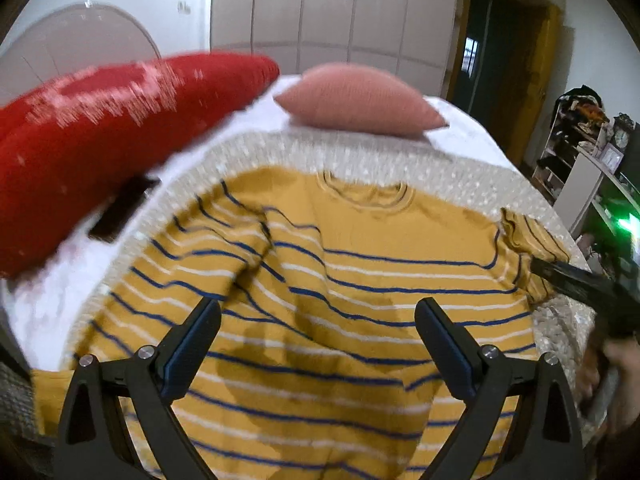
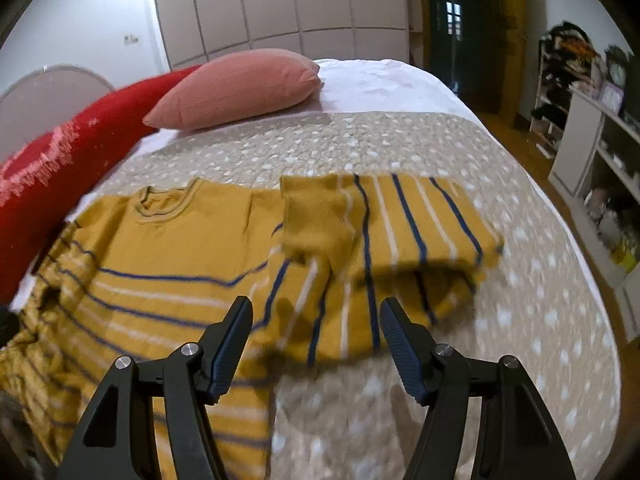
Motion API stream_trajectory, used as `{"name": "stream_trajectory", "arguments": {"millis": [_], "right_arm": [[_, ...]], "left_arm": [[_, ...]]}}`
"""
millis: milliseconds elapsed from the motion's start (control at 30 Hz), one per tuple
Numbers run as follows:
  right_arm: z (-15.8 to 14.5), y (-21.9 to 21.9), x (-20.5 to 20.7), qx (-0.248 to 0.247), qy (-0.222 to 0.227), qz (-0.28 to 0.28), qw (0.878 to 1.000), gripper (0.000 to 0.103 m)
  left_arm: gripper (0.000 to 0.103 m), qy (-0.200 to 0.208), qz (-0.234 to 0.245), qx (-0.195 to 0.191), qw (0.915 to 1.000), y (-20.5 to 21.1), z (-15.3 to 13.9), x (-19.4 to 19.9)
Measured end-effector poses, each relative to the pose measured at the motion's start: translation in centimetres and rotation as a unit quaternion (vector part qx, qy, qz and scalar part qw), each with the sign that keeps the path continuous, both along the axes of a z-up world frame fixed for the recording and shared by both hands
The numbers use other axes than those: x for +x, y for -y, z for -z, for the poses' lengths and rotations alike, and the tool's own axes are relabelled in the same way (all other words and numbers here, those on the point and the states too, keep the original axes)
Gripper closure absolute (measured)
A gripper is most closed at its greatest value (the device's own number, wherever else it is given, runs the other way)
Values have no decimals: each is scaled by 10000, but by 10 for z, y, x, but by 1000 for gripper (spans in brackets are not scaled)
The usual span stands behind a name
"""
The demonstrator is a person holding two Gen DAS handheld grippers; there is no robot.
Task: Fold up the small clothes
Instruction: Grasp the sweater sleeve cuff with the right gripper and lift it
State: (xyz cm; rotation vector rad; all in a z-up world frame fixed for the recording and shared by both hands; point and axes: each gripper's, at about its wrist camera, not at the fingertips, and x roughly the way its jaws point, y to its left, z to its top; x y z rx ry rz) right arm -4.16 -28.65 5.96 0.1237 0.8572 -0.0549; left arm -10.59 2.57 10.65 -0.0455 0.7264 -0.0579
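A small mustard-yellow sweater [image 1: 360, 264] with blue and white stripes lies on a beige speckled blanket [image 1: 400, 160], collar toward the pillows. My left gripper [image 1: 318, 320] is open and empty above the sweater's body. My right gripper [image 2: 316, 320] is open and empty just short of the right sleeve [image 2: 380, 224], which lies folded inward over the sweater [image 2: 168, 248]. The right gripper also shows at the right edge of the left wrist view [image 1: 592, 284], beside that sleeve. The left sleeve lies crumpled at the left.
A red pillow [image 1: 100, 140] and a pink pillow [image 1: 360, 100] lie at the head of the bed on a white sheet [image 2: 380, 84]. A dark flat object [image 1: 120, 208] lies by the red pillow. White shelves [image 2: 592, 152] stand to the right. The blanket [image 2: 520, 300] spreads right of the sweater.
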Motion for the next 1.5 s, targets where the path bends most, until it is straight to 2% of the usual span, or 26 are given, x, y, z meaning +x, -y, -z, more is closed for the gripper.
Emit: {"name": "stream_trajectory", "arguments": {"millis": [100,200,233,267,300,333,400,467,567,633,667,733,800,900,1100,1267,1367,1400,1467,1500], "right_arm": [[6,-6,28,-193,-11,47,9998,32],[13,-7,54,-255,-121,166,9995,32],[16,-5,61,-294,-155,208,9992,35],[19,-4,69,-329,-237,220,9989,59],[23,1,77,-356,-422,241,9982,73],[21,7,78,-318,-423,303,9981,83],[10,27,69,-227,-235,516,9981,86],[-7,60,58,-393,-72,1026,9939,92],[-24,109,41,-613,-51,1770,9823,92],[-36,150,25,-857,-27,2393,9672,92],[-42,174,13,-1107,-26,2778,9542,92],[-47,200,-1,-1463,-87,3169,9371,92],[-46,224,-14,-1620,-185,3415,9257,92],[-38,248,-34,-1659,-268,3647,9158,92],[-25,263,-52,-1349,-275,3582,9234,92],[-51,229,-58,-832,135,3090,9473,92],[-81,178,-42,-773,462,2417,9662,92],[-92,149,-32,-709,578,2066,9741,92],[-101,109,-16,-644,680,1619,9823,92],[-107,74,-3,-569,735,1252,9878,92]], "left_arm": [[6,197,-119,138,9996,-10,-8,-14],[6,265,-218,122,9993,-18,-10,-23],[6,269,-246,88,9993,-21,-10,-24],[6,250,-263,41,9993,-24,-9,-25],[6,233,-270,7,9994,-27,-9,-26],[6,231,-275,-3,9994,-27,-9,-27],[6,282,-304,-29,9991,-32,-11,-31],[6,353,-345,-94,9987,-37,-15,-34],[6,431,-411,-173,9981,-44,-19,-39],[6,478,-472,-156,9976,-47,-21,-42],[6,507,-515,-117,9973,-49,-22,-44],[6,547,-583,-59,9968,-53,-24,-46],[6,576,-669,-32,9961,-57,-26,-48],[6,581,-782,-31,9952,-63,-27,-50],[6,627,-902,57,9939,-71,-32,-57],[6,743,-1044,-11,9918,-84,-36,-64],[6,784,-1154,-38,9902,-95,-35,-68],[6,785,-1194,-70,9897,-100,-34,-70],[6,777,-1258,-114,9889,-111,-31,-73],[6,775,-1283,-124,9886,-115,-30,-74]]}}
